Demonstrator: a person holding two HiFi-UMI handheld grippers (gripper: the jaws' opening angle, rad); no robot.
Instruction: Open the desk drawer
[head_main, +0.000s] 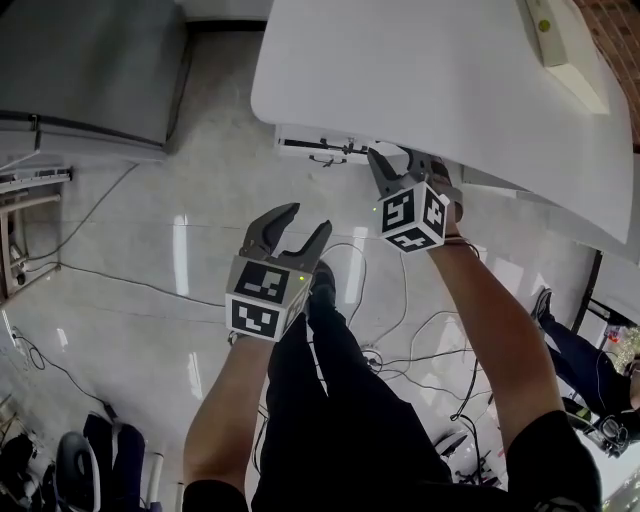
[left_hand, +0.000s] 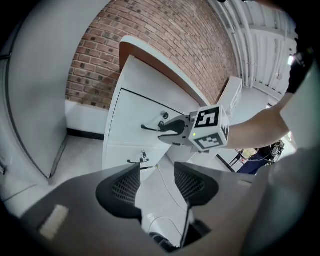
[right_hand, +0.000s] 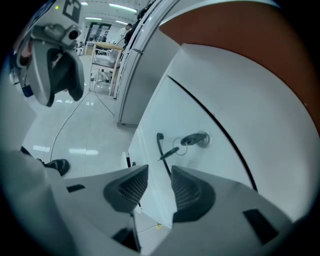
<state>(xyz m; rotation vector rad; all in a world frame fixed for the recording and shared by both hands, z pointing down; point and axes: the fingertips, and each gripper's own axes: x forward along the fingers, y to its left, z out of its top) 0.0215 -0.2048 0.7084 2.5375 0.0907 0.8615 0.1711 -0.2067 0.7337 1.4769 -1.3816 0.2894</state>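
**deskguy:** so where's the drawer (right_hand: 165, 110) in all this?

**rigwatcher:** It's the top one of the white pedestal tucked under the desk, dead centre of the right gripper view. The front is flat, smooth and white, and it sits flush as far as I can see. It's got a thin black bar handle (right_hand: 160, 150) bowed out from the face. Just right of that is a round metal lock (right_hand: 202, 138) with a key (right_hand: 191, 140) stuck in it, plus a second key dangling off a wire ring.

**deskguy:** and the grippers?

**rigwatcher:** The right gripper (right_hand: 159, 175) is right up at that handle. Its grey jaws with ribbed pads are partly open. The bar runs down into the gap between them, nearer the right-hand pad, but I don't see the pads squeezing it. The left gripper (left_hand: 156, 170) hangs well apart from the drawer, at the centre of the head view. Its jaws are wide apart with nothing in them, only floor showing through.

**deskguy:** surroundings?

**rigwatcher:** The desk top (head_main: 430, 80) is matte white with rounded corners, upper right of the head view. The floor (head_main: 150, 280) is glossy pale marbled tile with thin black cables (head_main: 90, 210) snaking over it. There's a rough red brick wall (left_hand: 145, 45) behind the desk in the left gripper view.
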